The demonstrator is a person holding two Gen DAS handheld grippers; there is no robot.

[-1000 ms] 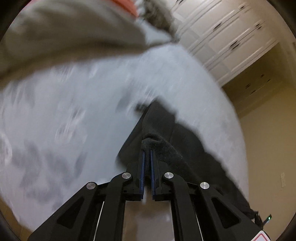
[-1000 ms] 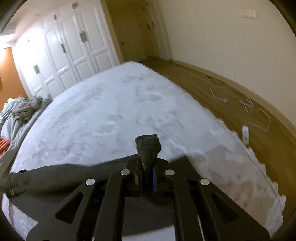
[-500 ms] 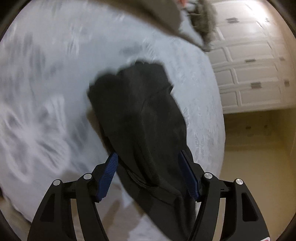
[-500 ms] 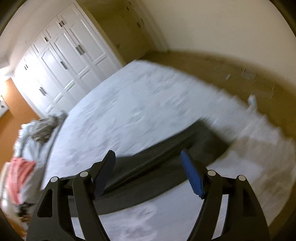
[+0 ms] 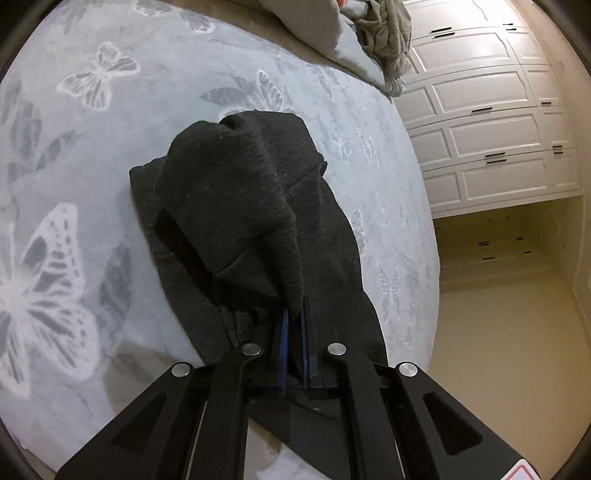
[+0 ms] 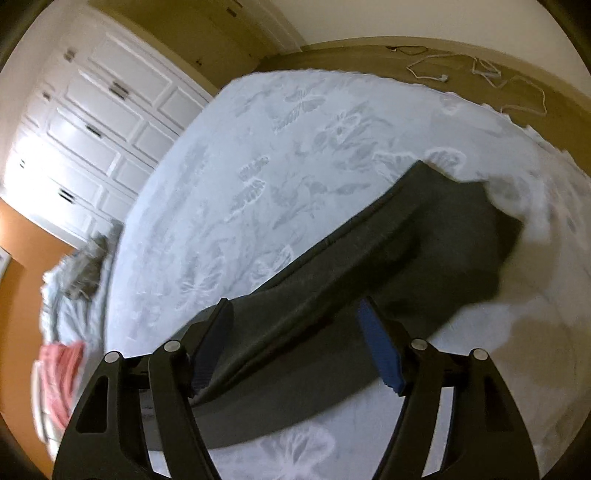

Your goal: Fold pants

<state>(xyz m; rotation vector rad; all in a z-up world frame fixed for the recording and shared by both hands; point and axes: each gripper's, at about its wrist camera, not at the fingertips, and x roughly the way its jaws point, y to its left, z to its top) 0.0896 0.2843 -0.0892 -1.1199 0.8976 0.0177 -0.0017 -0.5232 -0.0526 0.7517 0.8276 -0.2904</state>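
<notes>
Dark grey pants (image 5: 236, 206) lie on a pale bedspread with butterfly print (image 5: 74, 155). In the left wrist view my left gripper (image 5: 293, 314) is shut on a fold of the pants and holds it raised above the rest of the cloth. In the right wrist view the pants (image 6: 406, 251) stretch flat across the bed to the right. My right gripper (image 6: 295, 343) is open just above them, one finger on each side of a seam, holding nothing.
A heap of grey bedding and clothes (image 5: 369, 33) lies at the far edge of the bed, with a red-striped cloth (image 6: 59, 376) beside it. White panelled closet doors (image 5: 487, 122) stand beyond. Wire hangers (image 6: 509, 85) lie on the wooden floor.
Both grippers let go of the pants half a second ago. My left gripper has since shut again on a fold of cloth. My right gripper stays open and has dropped closer to the pants.
</notes>
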